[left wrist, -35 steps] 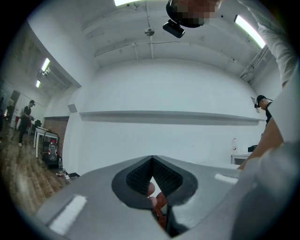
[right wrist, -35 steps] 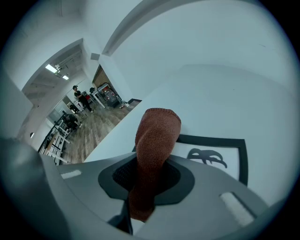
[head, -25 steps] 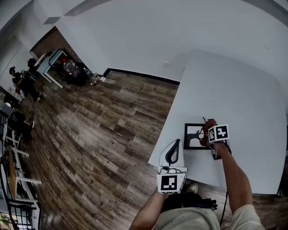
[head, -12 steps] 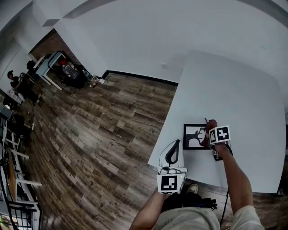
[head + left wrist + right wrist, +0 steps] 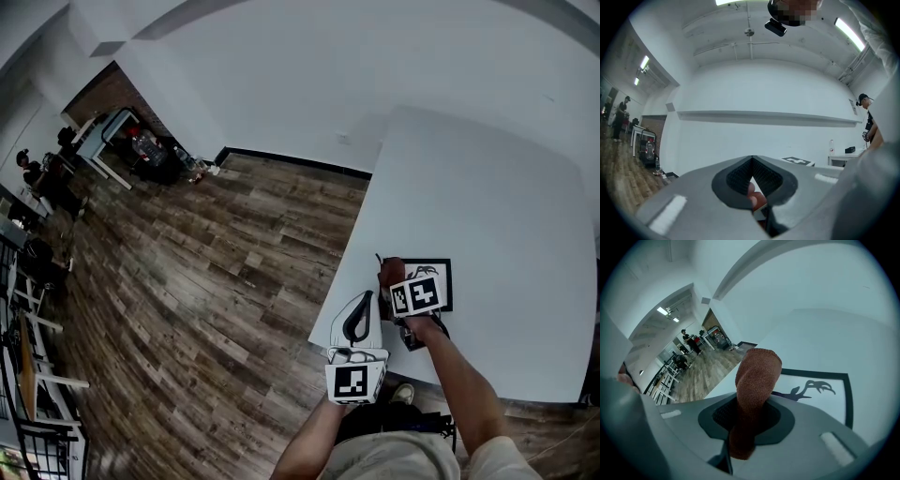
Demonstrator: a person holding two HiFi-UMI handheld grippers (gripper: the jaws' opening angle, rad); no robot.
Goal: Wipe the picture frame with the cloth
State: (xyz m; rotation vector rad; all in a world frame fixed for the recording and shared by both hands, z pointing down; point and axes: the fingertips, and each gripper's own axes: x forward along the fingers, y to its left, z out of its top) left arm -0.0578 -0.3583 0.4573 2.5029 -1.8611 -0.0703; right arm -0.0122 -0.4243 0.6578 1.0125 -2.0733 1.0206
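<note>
The picture frame [image 5: 435,272] lay flat on the white table [image 5: 487,187], close to the near left corner. It had a thin black border around a white sheet printed with a black, antler-like silhouette. No caption or lettering on it could be made out.

The right gripper [image 5: 749,422] hung over the left part of the frame. Its jaws were pinched together on a reddish-brown knitted cloth [image 5: 757,380]. A rounded end of the cloth stuck out past the jaw tips, in front of the frame's left edge. Neither view showed whether that end touched the glass. In the head view the cloth [image 5: 391,273] sat at the frame's left side, with the person's forearm reaching in from below.

The left gripper [image 5: 360,314] was held just left of the frame, over the table's edge strip, well clear of the cloth. In its own view it pointed upward at the wall and ceiling lights. Its jaw tips met, leaving only the diamond-shaped notch between the dark ribbed pads [image 5: 764,178], and they gripped nothing. A pinkish-red shape showed through the notch, too blurred to name.

The cube on the right gripper [image 5: 417,293] and the cube on the left gripper [image 5: 354,382] bore black-and-white square markers, patterns rather than letters.

Beside the table ran a wood-plank floor [image 5: 206,281].
</note>
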